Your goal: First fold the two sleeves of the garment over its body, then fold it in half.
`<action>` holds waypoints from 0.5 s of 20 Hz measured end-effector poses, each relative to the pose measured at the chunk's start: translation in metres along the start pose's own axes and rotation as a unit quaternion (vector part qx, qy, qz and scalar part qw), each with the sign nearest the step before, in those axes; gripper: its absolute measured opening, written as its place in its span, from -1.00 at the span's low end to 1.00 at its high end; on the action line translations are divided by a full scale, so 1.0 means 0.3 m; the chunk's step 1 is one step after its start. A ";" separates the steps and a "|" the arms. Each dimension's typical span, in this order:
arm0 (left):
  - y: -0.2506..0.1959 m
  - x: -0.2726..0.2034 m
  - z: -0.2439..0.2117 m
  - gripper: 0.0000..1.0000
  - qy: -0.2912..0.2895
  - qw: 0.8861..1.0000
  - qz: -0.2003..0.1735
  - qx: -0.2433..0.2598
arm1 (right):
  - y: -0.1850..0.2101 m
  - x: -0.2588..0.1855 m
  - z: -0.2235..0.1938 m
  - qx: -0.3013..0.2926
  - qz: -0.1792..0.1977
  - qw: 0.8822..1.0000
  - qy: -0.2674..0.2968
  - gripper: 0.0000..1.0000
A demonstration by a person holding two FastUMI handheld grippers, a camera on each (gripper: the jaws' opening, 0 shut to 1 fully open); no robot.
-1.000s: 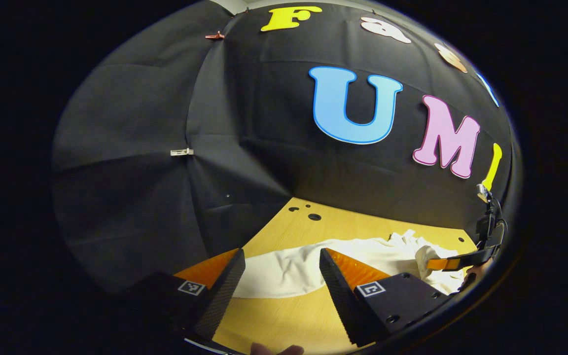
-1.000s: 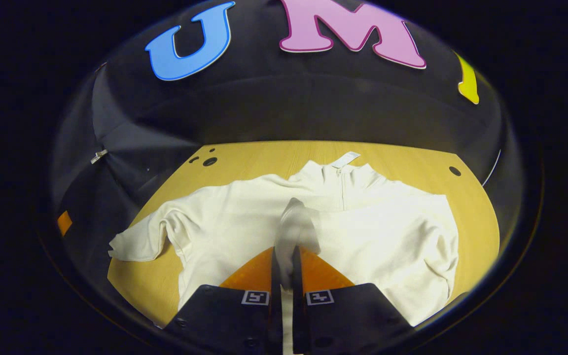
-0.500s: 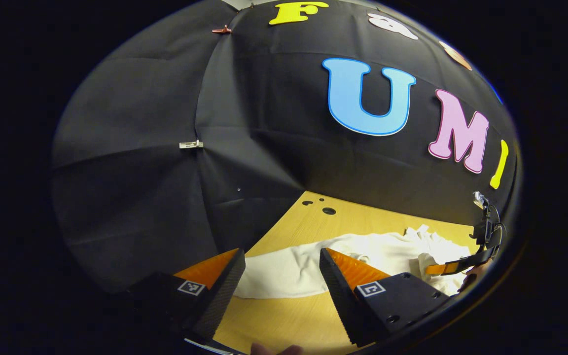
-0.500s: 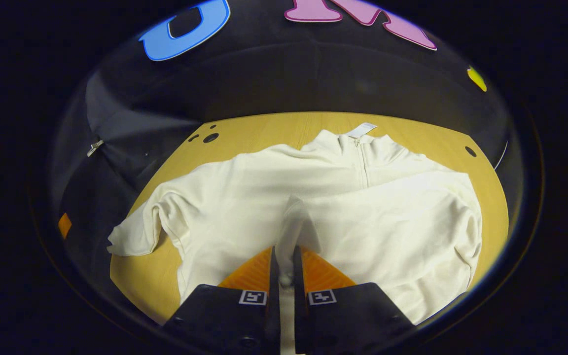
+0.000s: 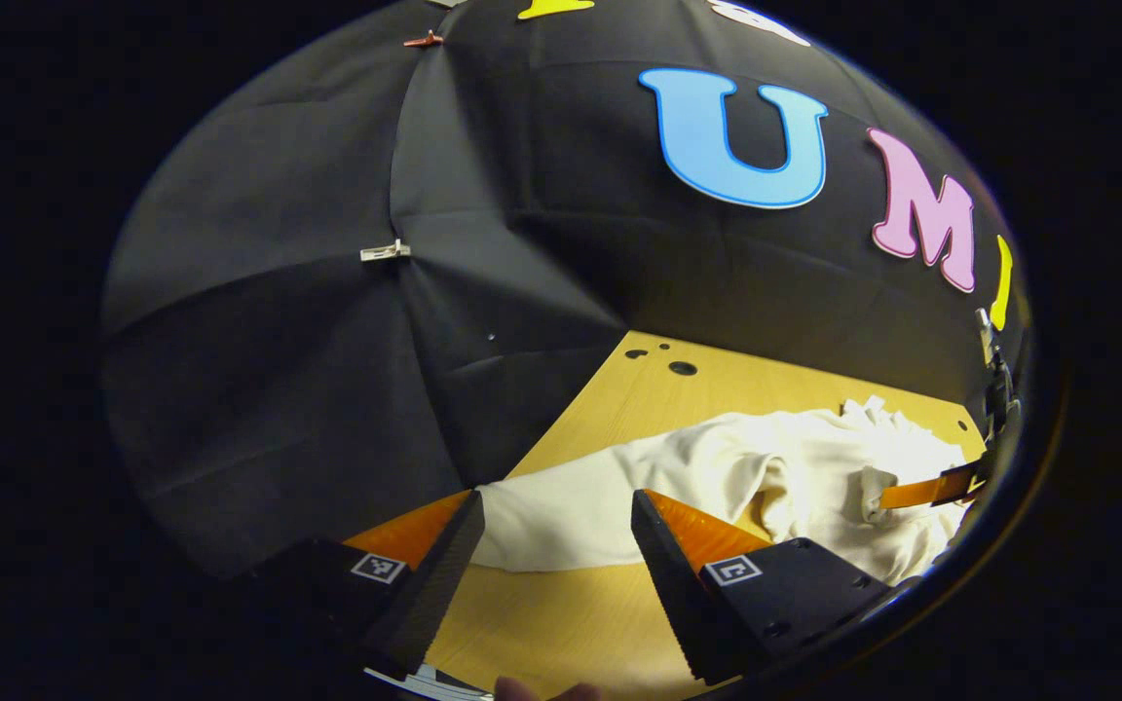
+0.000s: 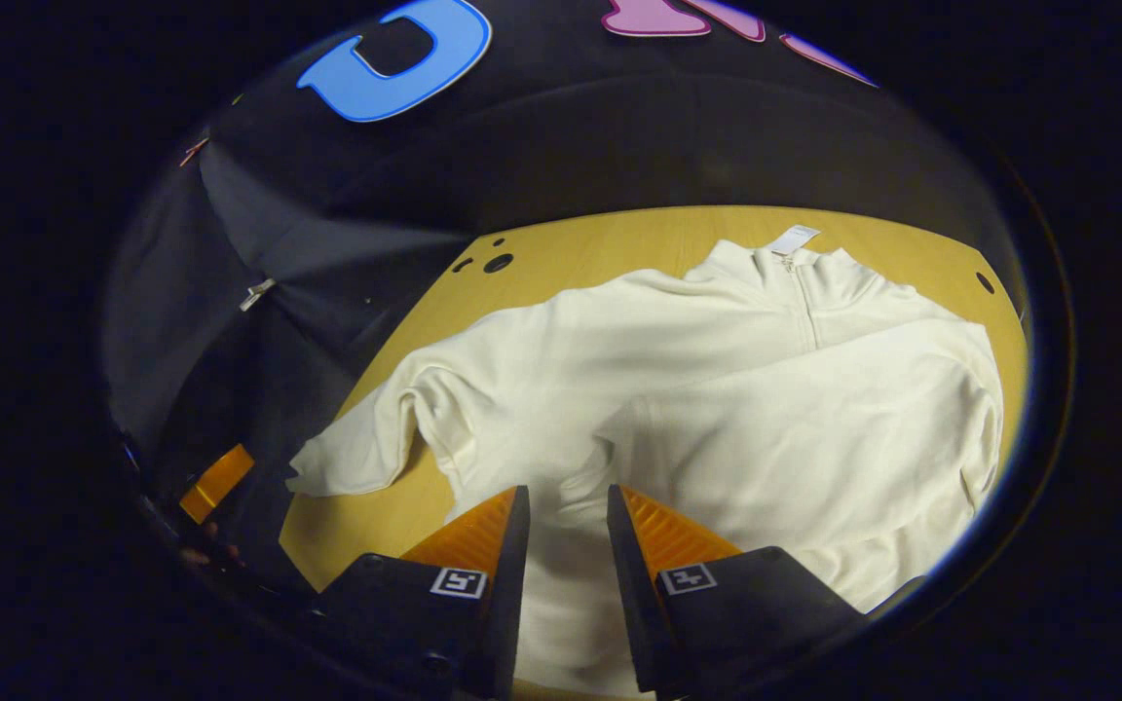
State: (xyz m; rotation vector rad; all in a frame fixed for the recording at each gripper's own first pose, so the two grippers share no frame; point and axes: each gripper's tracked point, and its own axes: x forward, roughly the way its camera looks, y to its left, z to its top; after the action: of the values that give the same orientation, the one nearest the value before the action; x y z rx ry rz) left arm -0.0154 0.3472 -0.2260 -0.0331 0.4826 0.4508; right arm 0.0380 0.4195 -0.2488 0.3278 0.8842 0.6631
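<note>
My right gripper (image 6: 566, 545) parted narrow above garment (image 6: 717, 389), holding nothing. Left gripper (image 5: 551, 545) wide; loose sleeve (image 5: 561, 511) at 12 o'clock on desk (image 5: 619, 399). Risk: snagging body layer underneath.

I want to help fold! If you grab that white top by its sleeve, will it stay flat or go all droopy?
Probably droopy: the white top lies soft and wrinkled on the table. The unfolded sleeve is already bunched, so it would likely sag and trail. It looks light.
</note>
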 end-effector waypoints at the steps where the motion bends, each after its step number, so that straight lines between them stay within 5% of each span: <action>1: 0.016 0.019 -0.007 0.91 0.005 1.000 0.008 0.000 | 0.017 -0.025 0.000 -0.001 0.010 1.000 -0.003 -0.16; 3: 0.042 0.047 -0.040 0.91 0.018 1.000 0.025 0.001 | 0.032 -0.090 -0.005 0.005 0.023 1.000 -0.012 0.10; 4: 0.059 0.064 -0.057 0.91 0.026 0.999 0.036 0.005 | 0.029 -0.124 -0.011 0.009 0.025 1.000 -0.016 -0.07; 5: 0.071 0.085 -0.077 0.92 0.035 0.998 0.044 0.007 | 0.015 -0.159 -0.014 0.012 0.023 0.999 -0.020 0.10; 10: 0.111 0.188 -0.195 0.91 0.086 0.994 0.073 0.000 | -0.126 -0.303 -0.013 0.029 -0.023 0.999 -0.039 0.10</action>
State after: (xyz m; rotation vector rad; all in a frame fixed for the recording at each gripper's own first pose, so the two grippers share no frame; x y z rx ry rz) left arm -0.0109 0.3924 -0.3011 -0.0379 0.6578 0.5938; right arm 0.0085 0.3313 -0.2161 0.3828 0.8358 0.5794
